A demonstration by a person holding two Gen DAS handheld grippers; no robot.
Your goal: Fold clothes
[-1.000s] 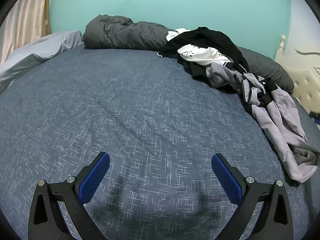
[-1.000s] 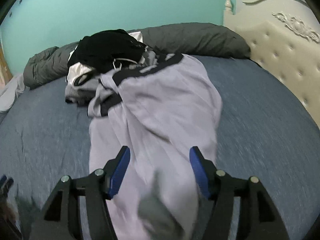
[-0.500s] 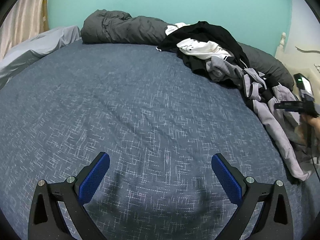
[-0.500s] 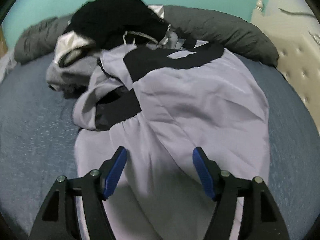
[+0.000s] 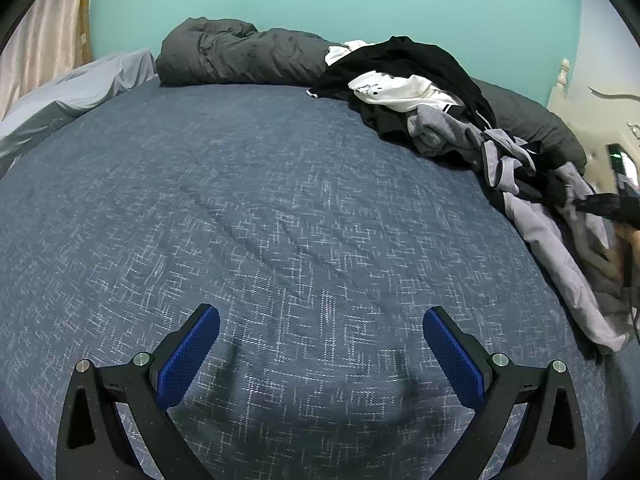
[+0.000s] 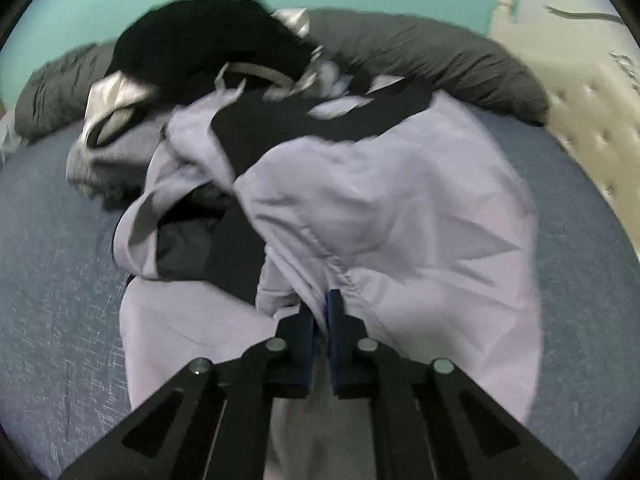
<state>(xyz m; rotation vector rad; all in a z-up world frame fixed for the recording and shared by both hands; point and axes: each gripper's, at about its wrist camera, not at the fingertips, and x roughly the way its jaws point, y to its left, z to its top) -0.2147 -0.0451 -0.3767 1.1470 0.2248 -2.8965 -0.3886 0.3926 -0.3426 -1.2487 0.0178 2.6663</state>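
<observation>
Right view only: right gripper (image 6: 320, 312) jaws pinched on lilac garment (image 6: 400, 216) fold, beside clothes pile (image 5: 404, 80). Left gripper (image 5: 320, 344) jaws wide over bare bed (image 5: 240, 200); open room leftward.

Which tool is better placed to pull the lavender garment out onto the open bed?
Right. The right tool is shut on a fold of the lavender garment. The left tool is open over bare blue bedspread, apart from the clothes pile.

clothes pile (image 5: 420, 92) on bed (image 5: 240, 220), pillows (image 5: 240, 56) behind
</observation>
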